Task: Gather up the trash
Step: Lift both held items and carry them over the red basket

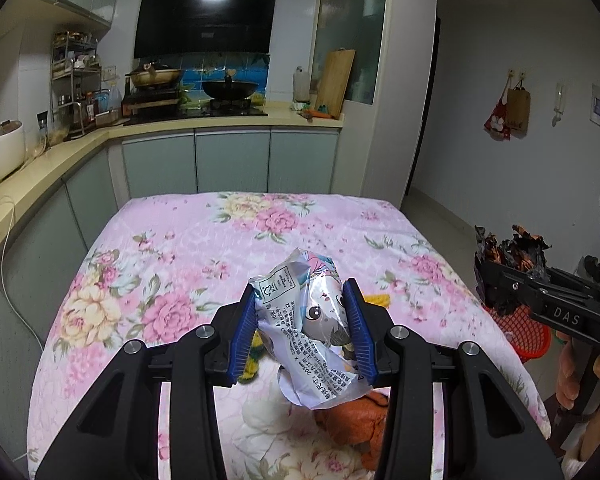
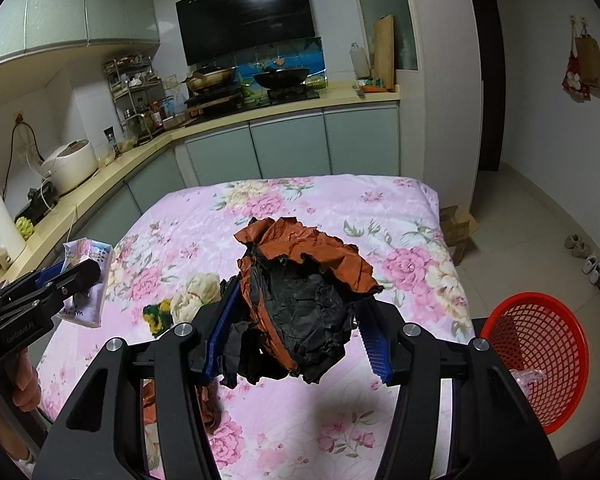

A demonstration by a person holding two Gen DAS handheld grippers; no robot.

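Note:
My left gripper [image 1: 302,330] is shut on a crumpled white printed wrapper [image 1: 306,320] and holds it above the floral tablecloth [image 1: 180,248]. It also shows in the right wrist view [image 2: 82,270] at the left with the wrapper [image 2: 86,256]. My right gripper [image 2: 300,320] is shut on a crumpled orange and black paper wad [image 2: 304,300], held above the table. In the left wrist view the right gripper [image 1: 496,276] holds the wad [image 1: 508,252] over a red mesh basket [image 1: 528,332]. The basket [image 2: 540,356] stands on the floor right of the table.
On the table lie a cream crumpled ball [image 2: 194,292], a yellow-green piece [image 2: 158,314] and an orange crumpled paper [image 1: 360,424]. Kitchen counters [image 1: 60,156] run along the left and far side. Cardboard boxes [image 2: 458,228] and shoes [image 2: 584,256] sit on the floor.

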